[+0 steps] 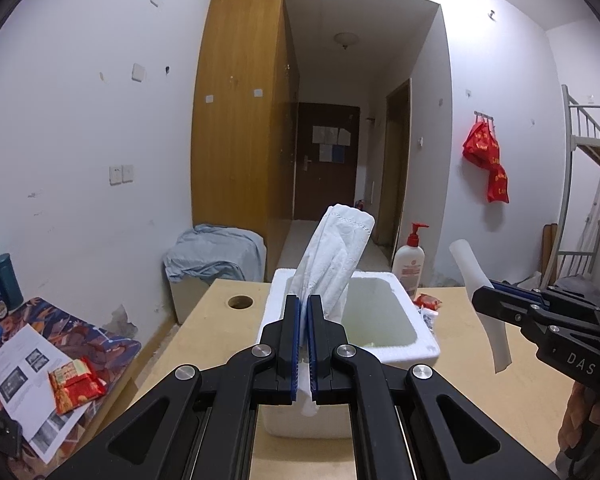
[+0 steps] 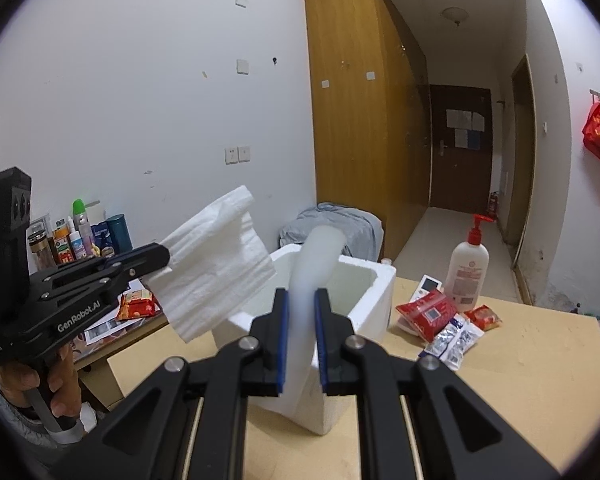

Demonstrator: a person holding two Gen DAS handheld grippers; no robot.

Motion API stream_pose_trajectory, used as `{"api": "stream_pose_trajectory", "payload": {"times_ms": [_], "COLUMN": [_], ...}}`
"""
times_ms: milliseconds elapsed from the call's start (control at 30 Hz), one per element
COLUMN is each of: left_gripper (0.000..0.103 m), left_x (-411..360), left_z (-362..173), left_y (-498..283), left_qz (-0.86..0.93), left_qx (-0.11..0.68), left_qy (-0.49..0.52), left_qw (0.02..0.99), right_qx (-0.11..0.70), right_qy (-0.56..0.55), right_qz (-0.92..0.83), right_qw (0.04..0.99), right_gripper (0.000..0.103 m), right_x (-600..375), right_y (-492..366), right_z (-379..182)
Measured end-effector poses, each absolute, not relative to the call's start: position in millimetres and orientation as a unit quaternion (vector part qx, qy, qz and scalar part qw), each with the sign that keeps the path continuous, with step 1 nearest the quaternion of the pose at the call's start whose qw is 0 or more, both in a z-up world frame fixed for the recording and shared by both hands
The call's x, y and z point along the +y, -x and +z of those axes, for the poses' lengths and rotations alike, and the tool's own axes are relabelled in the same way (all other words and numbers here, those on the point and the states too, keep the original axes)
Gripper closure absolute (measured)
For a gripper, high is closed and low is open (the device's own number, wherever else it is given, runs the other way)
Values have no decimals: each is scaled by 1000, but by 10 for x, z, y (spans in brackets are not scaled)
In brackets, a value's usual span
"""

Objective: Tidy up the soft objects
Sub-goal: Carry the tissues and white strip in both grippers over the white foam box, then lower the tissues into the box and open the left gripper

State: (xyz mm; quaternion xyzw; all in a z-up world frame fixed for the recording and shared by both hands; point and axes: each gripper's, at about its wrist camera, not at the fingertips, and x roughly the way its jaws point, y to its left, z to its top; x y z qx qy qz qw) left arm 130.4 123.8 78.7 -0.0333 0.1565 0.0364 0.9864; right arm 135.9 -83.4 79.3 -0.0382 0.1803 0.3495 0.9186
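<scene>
My left gripper [image 1: 304,304] is shut on a folded white paper towel [image 1: 336,256], held upright above the near left rim of a white foam box [image 1: 424,344]. The towel and left gripper also show in the right wrist view [image 2: 216,268], left of the box [image 2: 374,300]. My right gripper [image 2: 300,300] is shut on a white foam strip [image 2: 314,264] that curves up over the box's near edge. In the left wrist view the right gripper [image 1: 480,298] holds that strip [image 1: 480,300] to the right of the box.
The box stands on a light wooden table [image 1: 460,400] with a round hole [image 1: 240,302]. A lotion pump bottle [image 2: 468,268] and red and silver snack packets [image 2: 440,316] lie right of the box. A side desk [image 1: 80,344] with papers, a red packet and bottles stands at left.
</scene>
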Motion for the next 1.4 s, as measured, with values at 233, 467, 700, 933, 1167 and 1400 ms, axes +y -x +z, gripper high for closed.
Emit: {"api": "stream_pose_trajectory", "payload": {"times_ms": [233,467,700,933,1167,1400], "left_gripper": [99,99,99,99,99,95], "left_x": [1327,1315,1290,1265,1226,1207], "left_z": [822,873,748,650,616,550], "left_y": [-1616,-1874,-2140,-2315,-2377,-2476], "left_qz": [37,34,26,15,4,-7], "left_qx": [163,163,188,210,219,240], "left_qy": [37,33,30,27,23,18], "left_qw": [985,985,981,977,975,971], "right_qx": [187,183,199,204,204,205], "right_qy": [41,41,40,37,36,36], "right_qz": [354,357,357,354,350,344], "right_qw": [916,915,912,912,914,916], "right_gripper": [88,88,88,88,88,88], "right_x": [-695,-615,-571,-557,-574,-582], "right_y": [-1583,-1750,-1891,-1948,-1934,-1931], "right_z": [827,891,789,783,809,825]}}
